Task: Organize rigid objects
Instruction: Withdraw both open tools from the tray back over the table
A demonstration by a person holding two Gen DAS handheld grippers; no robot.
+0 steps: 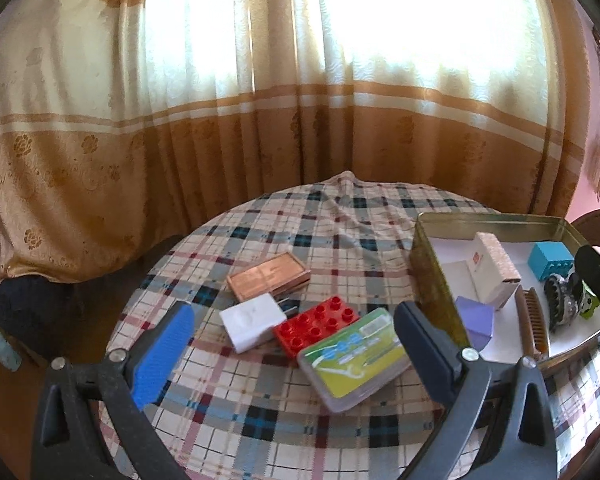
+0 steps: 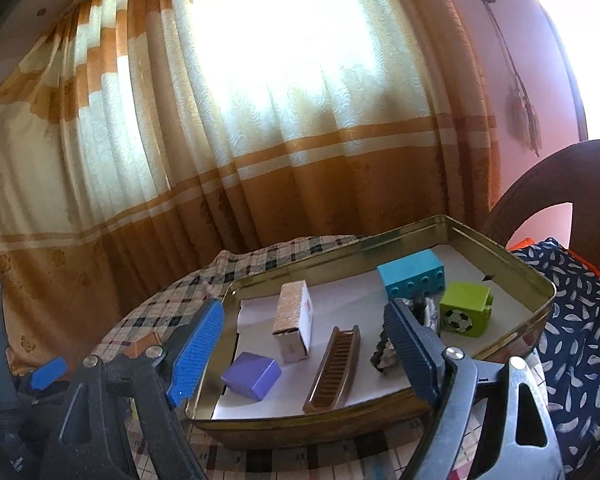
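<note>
Stock as I read it from my station. Tin: purple block, small carton, wooden comb, teal brick, green cube. Loose on the checked surface: copper case, white adapter, red brick, green-labelled case. Left claw: spread wide, empty, over the loose items. Right claw: wide open, empty, over the tin. Risk: I judge the overlapping cases may shift together if one is pinched.
</note>
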